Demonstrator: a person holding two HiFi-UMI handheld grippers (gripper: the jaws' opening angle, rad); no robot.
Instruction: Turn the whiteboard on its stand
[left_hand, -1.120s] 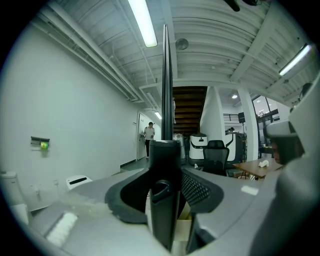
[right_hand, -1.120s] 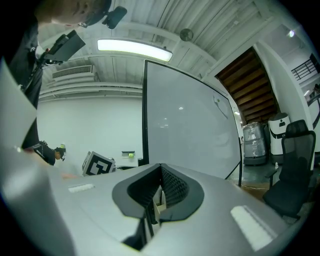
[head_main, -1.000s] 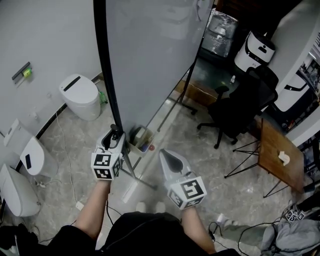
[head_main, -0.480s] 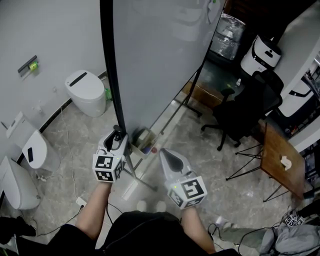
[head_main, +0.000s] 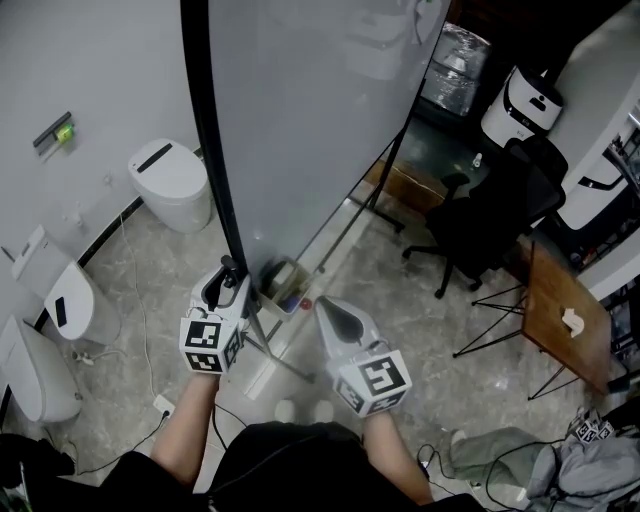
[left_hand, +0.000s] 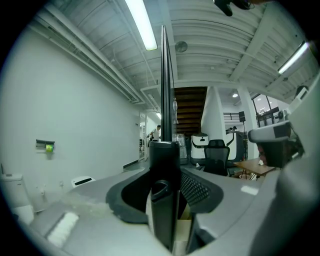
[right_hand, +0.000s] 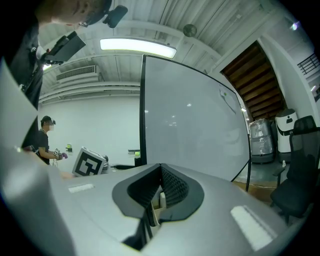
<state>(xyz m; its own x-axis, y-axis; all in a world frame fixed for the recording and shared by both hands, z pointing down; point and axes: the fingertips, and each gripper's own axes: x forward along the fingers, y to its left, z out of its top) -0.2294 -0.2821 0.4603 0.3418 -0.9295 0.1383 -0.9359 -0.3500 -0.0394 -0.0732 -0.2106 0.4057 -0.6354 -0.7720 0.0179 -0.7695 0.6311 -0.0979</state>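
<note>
The big whiteboard (head_main: 310, 130) stands upright on its black stand, with its black side frame (head_main: 212, 150) running down towards me. My left gripper (head_main: 230, 275) is shut on the lower end of that frame. In the left gripper view the black edge (left_hand: 164, 100) rises straight up from between the jaws of the left gripper (left_hand: 165, 150). My right gripper (head_main: 328, 308) hangs to the right of it, short of the board, shut and empty. The right gripper view shows the board's face (right_hand: 195, 120) beyond the closed right gripper (right_hand: 161, 167).
White toilets (head_main: 170, 185) stand along the left wall, with cables on the floor. A small box (head_main: 285, 285) sits at the stand's foot. A black office chair (head_main: 480, 215), a wooden folding table (head_main: 560, 320) and a white machine (head_main: 525, 100) fill the right side.
My left gripper and the board's edge in it have shifted slightly to the left. The right gripper has stayed shut beside it.
</note>
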